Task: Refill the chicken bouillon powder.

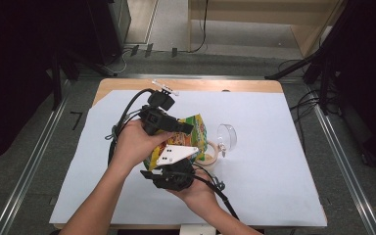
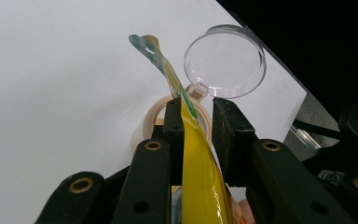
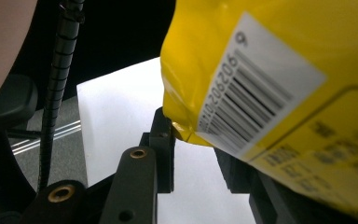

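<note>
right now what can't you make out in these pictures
- Snack bag, high view: lower part hidden by hands and grippers.
- Bag print, right gripper view: blurred and cut off by the edge.
- Tape roll, left gripper view: near side behind the jaws.
- Clear lid, high view: too small for detail.

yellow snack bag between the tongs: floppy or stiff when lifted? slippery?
Likely floppy: the snack bag seam twists and curls above the left tongs in the left gripper view. Probably light for its size, since the film looks thin and puffed near the right tongs. The glossy film may slip; a grip on the flat seam seems safest.
</note>
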